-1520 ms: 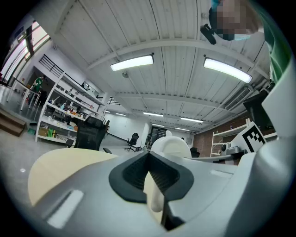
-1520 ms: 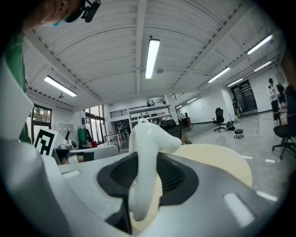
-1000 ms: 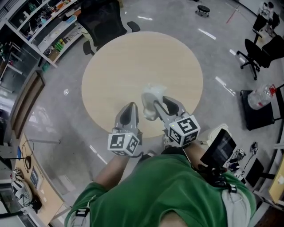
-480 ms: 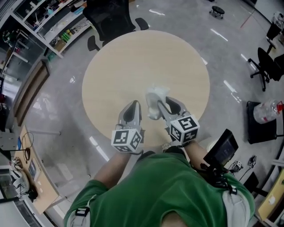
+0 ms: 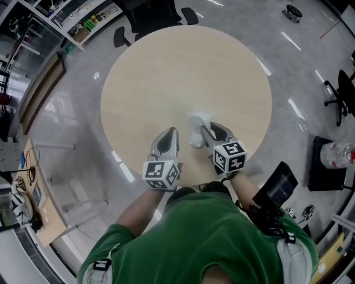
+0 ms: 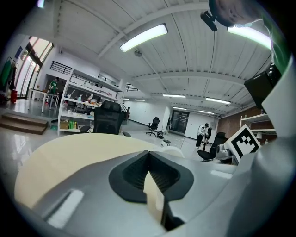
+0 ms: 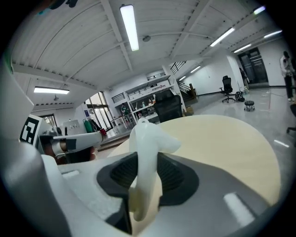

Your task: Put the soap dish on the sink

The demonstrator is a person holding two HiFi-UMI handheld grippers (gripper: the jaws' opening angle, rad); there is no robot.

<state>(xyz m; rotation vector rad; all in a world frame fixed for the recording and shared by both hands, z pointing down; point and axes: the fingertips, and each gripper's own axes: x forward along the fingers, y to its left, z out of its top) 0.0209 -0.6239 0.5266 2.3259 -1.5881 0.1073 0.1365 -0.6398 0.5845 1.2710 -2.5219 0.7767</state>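
Dish carried low over the bench

Clenched edge-on in the right claw, just below frame centre. Left claw pinched shut with nothing in it. Both dropped closer to the round top within the last second. No sink in view, so likely mid-carry, with placing yet to come.

Round wooden table, black office chair, shelves

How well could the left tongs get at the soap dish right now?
Probably yes: the left tongs hang beside the soap dish with nothing between, though their jaws look shut and the right tongs grip it.
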